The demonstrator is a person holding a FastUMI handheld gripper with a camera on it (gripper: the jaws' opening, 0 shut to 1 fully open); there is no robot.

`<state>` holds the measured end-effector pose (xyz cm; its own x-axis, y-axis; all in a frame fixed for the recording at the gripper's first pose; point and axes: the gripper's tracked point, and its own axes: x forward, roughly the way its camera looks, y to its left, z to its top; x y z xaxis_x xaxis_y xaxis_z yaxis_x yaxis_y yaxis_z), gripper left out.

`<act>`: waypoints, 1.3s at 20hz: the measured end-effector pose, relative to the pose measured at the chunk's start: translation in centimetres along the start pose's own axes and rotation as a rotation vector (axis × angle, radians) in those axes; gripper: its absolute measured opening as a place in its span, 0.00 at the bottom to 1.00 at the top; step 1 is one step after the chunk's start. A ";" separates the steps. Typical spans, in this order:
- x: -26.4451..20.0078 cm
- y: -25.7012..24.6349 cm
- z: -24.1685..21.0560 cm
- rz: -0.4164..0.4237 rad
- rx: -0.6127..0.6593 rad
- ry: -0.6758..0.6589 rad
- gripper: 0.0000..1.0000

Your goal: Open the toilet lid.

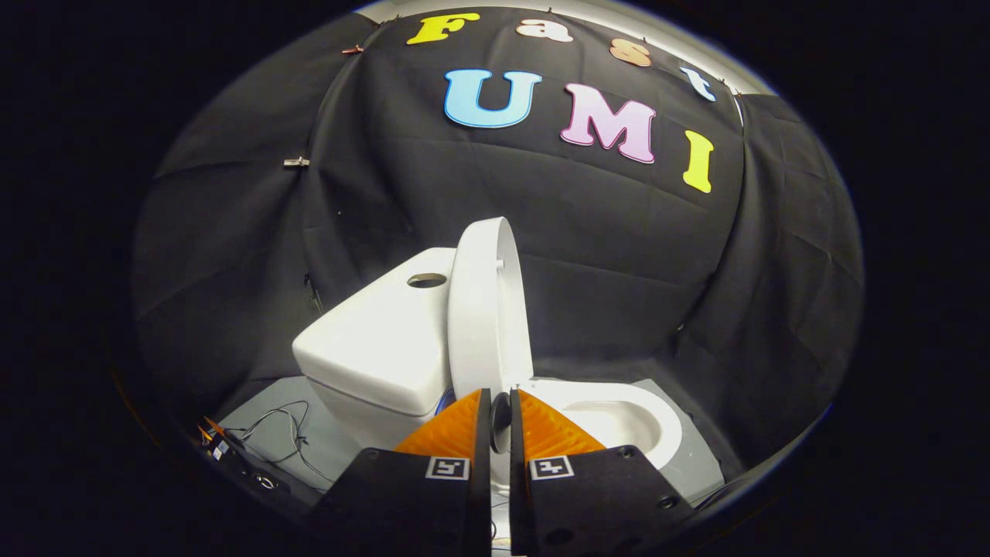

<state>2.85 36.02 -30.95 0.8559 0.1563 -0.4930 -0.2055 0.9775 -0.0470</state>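
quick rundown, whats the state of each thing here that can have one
toilet lid: raised, standing upright against the tank
toilet bowl: uncovered
tank: closed, button on top
gripper: fingers nearly closed, only a narrow gap, just short of the lid's lower edge
cables: lying loose on the floor beside the tank

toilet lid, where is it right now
In the gripper view the toilet lid stands raised on edge just ahead of the gripper, between the tank and the open bowl.
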 end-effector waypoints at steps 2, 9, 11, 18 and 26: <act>0.0 0.1 0.0 -0.007 -0.008 -0.002 0.14; -0.6 0.2 2.1 0.005 0.000 -0.079 0.19; -0.7 1.2 2.1 0.033 -0.038 -0.081 0.59; -2.3 0.3 3.0 0.059 -0.025 -0.097 0.98; -5.6 -3.3 7.3 0.083 0.039 -0.182 0.99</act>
<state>2.22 32.99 -21.75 0.9091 0.2564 -0.3283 -0.2637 0.9643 0.0231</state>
